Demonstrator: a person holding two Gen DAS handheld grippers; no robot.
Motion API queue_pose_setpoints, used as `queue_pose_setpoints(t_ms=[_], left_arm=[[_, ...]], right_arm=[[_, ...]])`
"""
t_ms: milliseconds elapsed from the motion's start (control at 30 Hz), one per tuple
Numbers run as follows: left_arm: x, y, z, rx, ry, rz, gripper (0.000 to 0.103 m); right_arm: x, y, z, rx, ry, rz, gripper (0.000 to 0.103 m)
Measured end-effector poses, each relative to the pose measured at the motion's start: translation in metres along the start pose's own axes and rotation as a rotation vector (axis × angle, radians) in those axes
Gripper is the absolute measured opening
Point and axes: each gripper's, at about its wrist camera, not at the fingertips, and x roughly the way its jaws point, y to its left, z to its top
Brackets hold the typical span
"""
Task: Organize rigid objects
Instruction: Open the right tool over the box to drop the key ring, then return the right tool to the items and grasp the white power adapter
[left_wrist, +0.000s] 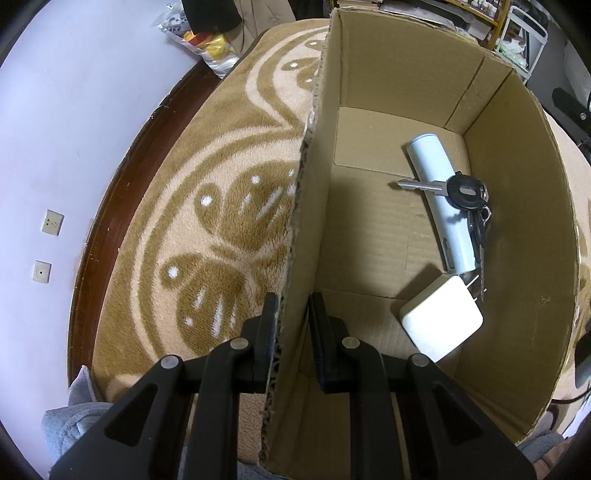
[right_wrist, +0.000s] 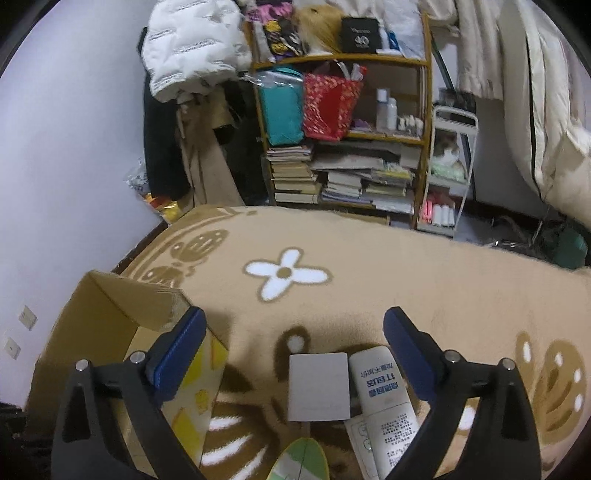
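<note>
My left gripper (left_wrist: 292, 319) straddles the left wall of an open cardboard box (left_wrist: 306, 221), one finger outside and one inside, shut on that wall. Inside the box lie a pale blue cylinder (left_wrist: 439, 206), a bunch of keys (left_wrist: 466, 192) resting across it, and a white plug charger (left_wrist: 439, 321). My right gripper (right_wrist: 295, 314) hangs open above the patterned blanket (right_wrist: 369, 266). Below and between its blue-padded fingers (right_wrist: 177, 354) lie a flat grey box (right_wrist: 318, 387) and a white packet with blue print (right_wrist: 384, 398). The cardboard box (right_wrist: 110, 325) stands to its left.
A round green-and-yellow object (right_wrist: 300, 461) shows at the bottom edge. Beyond the blanket stand a wooden shelf of books and bags (right_wrist: 343, 147) and a white rack (right_wrist: 447, 177). A wall with sockets (left_wrist: 51, 221) and a dark wooden bed edge (left_wrist: 122, 192) run along the left.
</note>
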Motion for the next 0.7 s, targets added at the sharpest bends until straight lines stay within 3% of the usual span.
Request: queue_pose_setpoints(t_ms=[400, 567, 633, 700], left_arm=[[0.003, -0.001, 0.000, 0.010, 0.001, 0.021, 0.017], [0.005, -0.002, 0.000, 0.012, 0.005, 0.024, 0.017], [0.005, -0.003, 0.001, 0.006, 0.004, 0.023, 0.017], [0.005, -0.003, 0.002, 0.002, 0.005, 0.019, 0.017]], right_arm=[[0.053, -0.048, -0.018, 0.112, 0.155, 0.038, 0.097], [0.057, -0.049, -0.027, 0.114, 0.166, 0.058, 0.086], [0.055, -0.046, -0.028, 0.096, 0.154, 0.066, 0.075], [0.055, -0.044, -0.030, 0.089, 0.157, 0.090, 0.070]])
